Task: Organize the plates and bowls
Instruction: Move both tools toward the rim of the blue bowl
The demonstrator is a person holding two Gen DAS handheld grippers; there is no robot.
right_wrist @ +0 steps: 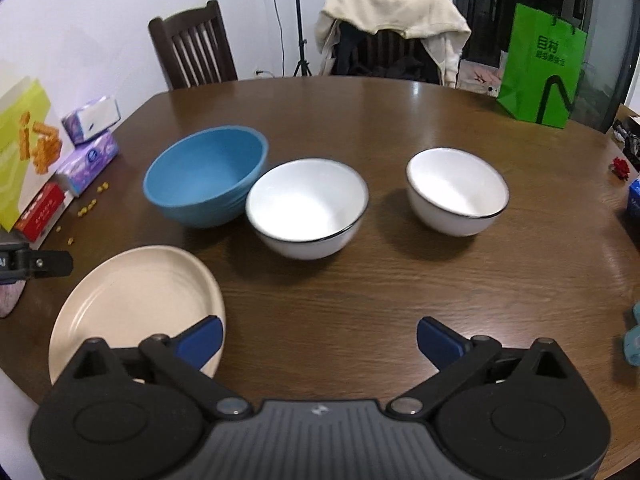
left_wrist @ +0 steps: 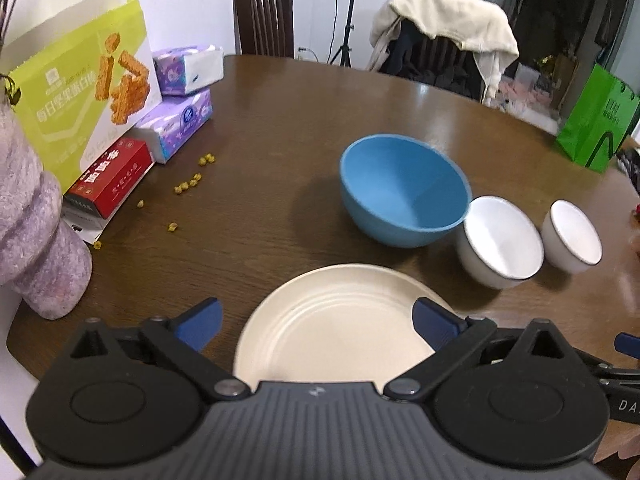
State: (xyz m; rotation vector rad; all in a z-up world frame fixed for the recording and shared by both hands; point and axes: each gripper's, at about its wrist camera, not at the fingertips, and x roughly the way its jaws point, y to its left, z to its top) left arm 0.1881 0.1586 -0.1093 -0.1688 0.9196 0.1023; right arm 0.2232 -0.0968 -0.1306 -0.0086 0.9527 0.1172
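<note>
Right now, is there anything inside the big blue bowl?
No. The blue bowl looks empty: its blue inside shows bare down to the bottom. Only a strip of the inside behind its near rim is hidden in both views.

I see a dark wooden table, cream plate, blue bowl touching larger white bowl, smaller white bowl apart, tissue packs, scattered yellow bits, green bag.

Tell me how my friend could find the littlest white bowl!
Look at the brown table. Three bowls sit in a row: a blue bowl, a bigger white bowl, then the smallest white bowl. It stands alone at the end, nearest the green bag.
</note>
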